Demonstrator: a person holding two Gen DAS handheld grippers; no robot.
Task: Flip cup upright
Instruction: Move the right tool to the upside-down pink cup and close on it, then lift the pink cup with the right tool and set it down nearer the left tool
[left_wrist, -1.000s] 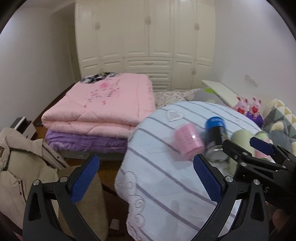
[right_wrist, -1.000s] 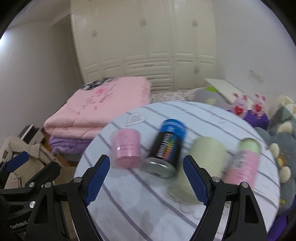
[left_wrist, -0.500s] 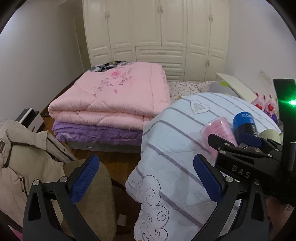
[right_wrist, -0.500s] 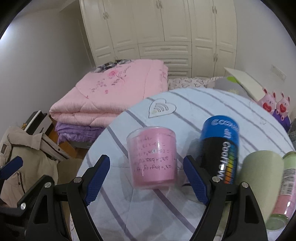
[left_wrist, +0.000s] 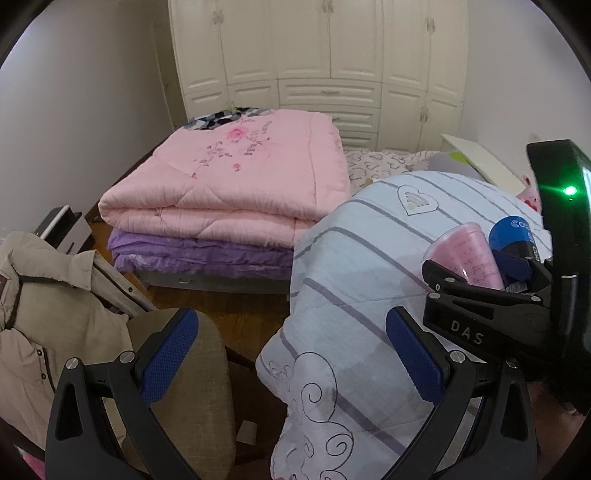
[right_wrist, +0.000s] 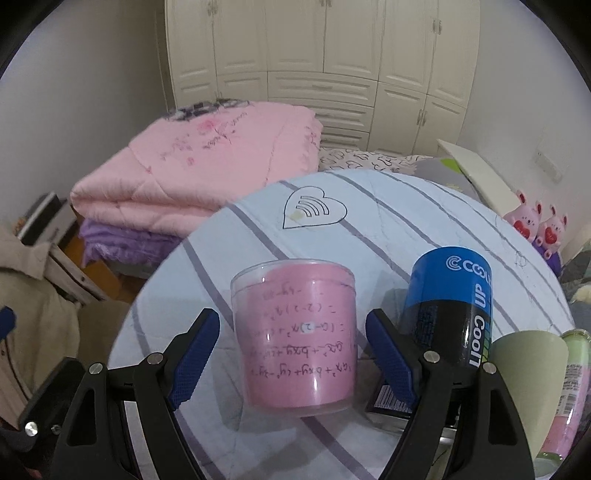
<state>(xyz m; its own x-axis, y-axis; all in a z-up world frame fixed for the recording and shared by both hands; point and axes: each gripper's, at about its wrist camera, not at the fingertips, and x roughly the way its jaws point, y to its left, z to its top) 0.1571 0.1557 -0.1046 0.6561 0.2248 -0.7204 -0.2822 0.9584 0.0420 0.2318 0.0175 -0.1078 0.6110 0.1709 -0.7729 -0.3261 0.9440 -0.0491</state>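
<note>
A pink cup (right_wrist: 297, 334) with handwritten formulas stands upside down on the round striped table (right_wrist: 388, 229). My right gripper (right_wrist: 293, 360) is open, its blue pads on either side of the cup's lower part, a gap showing on each side. In the left wrist view the same cup (left_wrist: 467, 254) shows at the right, behind the right gripper's black body. My left gripper (left_wrist: 291, 356) is open and empty, low at the table's left edge, over the floor and a chair.
A blue and black can (right_wrist: 448, 314) stands just right of the cup. A pale green cup (right_wrist: 524, 376) and a pink-labelled bottle (right_wrist: 570, 391) lie further right. Folded pink quilts (left_wrist: 229, 177), a beige coat (left_wrist: 40, 317) and a chair seat (left_wrist: 199, 387) are left of the table.
My right gripper has moved forward so the pink cup now sits between its open fingers. The left gripper has drawn back and left, away from the table top.
</note>
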